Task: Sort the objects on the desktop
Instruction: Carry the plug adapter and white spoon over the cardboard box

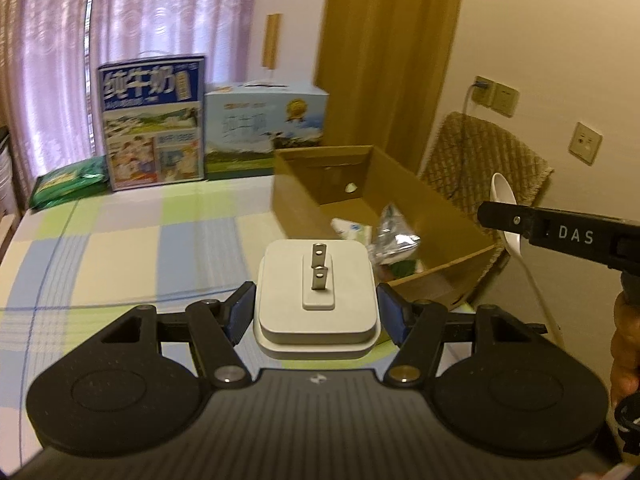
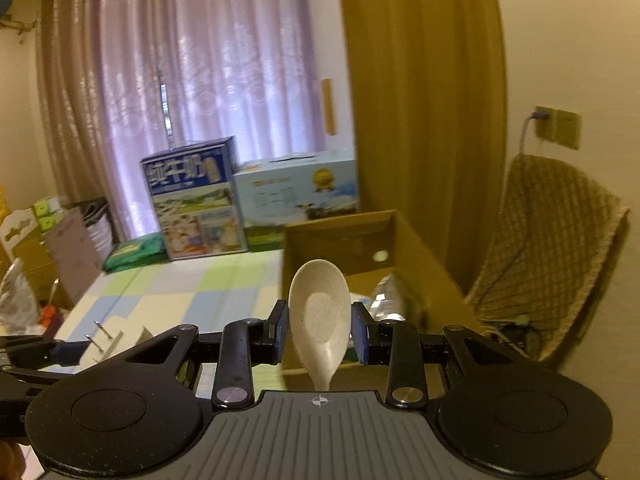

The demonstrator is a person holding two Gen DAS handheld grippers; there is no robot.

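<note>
My left gripper [image 1: 316,312] is shut on a white power adapter [image 1: 317,292] with two metal prongs pointing up, held above the checked tablecloth just in front of the open cardboard box [image 1: 452,240]. My right gripper [image 2: 320,332] is shut on a cream spoon [image 2: 320,312], bowl upward, held before the cardboard box [image 2: 332,236]. In the left wrist view the right gripper [image 1: 500,216] reaches in from the right with the spoon [image 1: 505,192] over the box's right edge. The adapter [image 2: 116,336] shows at lower left of the right wrist view.
The box holds a crinkled foil packet [image 1: 390,236] and a white tube [image 1: 350,228]. Two milk cartons [image 1: 154,120] and a green pack [image 1: 68,184] stand at the table's far edge. A chair with a woven cover [image 2: 552,256] stands to the right, by wall sockets [image 1: 494,94].
</note>
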